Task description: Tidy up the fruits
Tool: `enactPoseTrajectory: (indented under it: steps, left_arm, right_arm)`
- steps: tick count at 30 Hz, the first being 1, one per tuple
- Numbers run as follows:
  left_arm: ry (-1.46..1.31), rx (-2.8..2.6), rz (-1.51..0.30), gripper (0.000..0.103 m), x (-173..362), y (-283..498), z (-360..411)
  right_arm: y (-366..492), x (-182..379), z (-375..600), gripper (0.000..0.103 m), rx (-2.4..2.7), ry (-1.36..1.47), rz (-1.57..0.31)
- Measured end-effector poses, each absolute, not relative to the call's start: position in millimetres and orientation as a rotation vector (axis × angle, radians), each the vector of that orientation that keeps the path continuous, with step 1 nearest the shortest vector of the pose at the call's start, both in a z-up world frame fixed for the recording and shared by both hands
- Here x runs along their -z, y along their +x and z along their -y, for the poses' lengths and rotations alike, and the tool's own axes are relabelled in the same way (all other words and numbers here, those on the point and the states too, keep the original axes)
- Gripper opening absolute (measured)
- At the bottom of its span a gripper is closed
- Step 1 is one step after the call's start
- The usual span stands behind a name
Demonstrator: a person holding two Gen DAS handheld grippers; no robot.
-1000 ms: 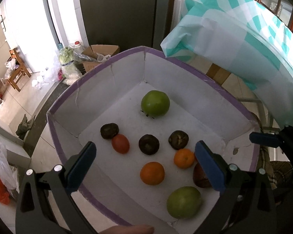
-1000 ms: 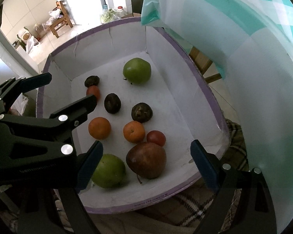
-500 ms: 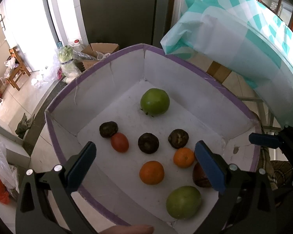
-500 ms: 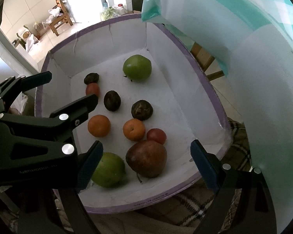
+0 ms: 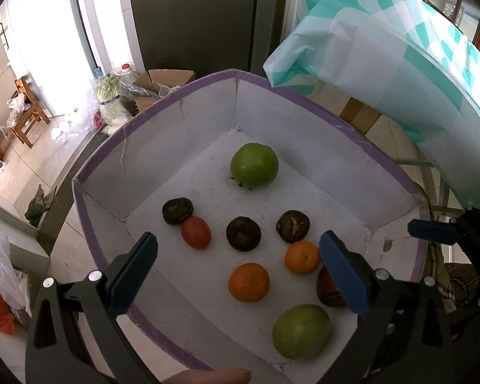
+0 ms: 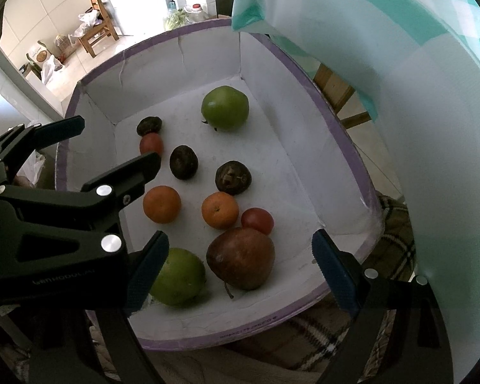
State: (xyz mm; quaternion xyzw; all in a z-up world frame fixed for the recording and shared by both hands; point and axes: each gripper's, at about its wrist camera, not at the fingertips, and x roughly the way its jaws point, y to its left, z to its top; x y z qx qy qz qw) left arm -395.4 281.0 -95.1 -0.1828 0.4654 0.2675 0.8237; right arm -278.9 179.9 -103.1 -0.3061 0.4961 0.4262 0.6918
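A white box with a purple rim (image 5: 320, 108) (image 6: 304, 67) holds several fruits. A green apple (image 5: 254, 169) (image 6: 225, 108) lies at the far end, a second green one (image 5: 300, 331) (image 6: 177, 276) near the front. Two oranges (image 5: 248, 282) (image 5: 301, 257), a red tomato (image 5: 196, 232), three dark fruits (image 5: 243, 233) and a brown-red pear (image 6: 241, 257) lie between. My left gripper (image 5: 240, 272) is open above the box's near side. My right gripper (image 6: 240, 262) is open above the pear. Both are empty.
A teal-and-white checked cloth (image 5: 400, 48) (image 6: 400, 80) hangs over a table at the right. A cardboard box and bottles (image 5: 163, 83) stand on the floor beyond the box. A wooden stool (image 5: 25, 121) is far left. Plaid fabric (image 6: 393, 236) lies under the box.
Both views have shifted slightly; the box and fruits sit a little lower and closer. No fruit has moved and both grippers stay open.
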Motion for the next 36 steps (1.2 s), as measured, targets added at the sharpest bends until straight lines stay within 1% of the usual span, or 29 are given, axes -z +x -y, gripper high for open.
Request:
enactPoseTrajectory:
  steps: [36]
  left_arm:
    - [-0.397,-0.567,-1.011,0.101,101.3,-395.9,-281.5]
  right_arm:
    - [-278.2,108.2,-179.9,0.088,-0.946,-0.687,-1.129]
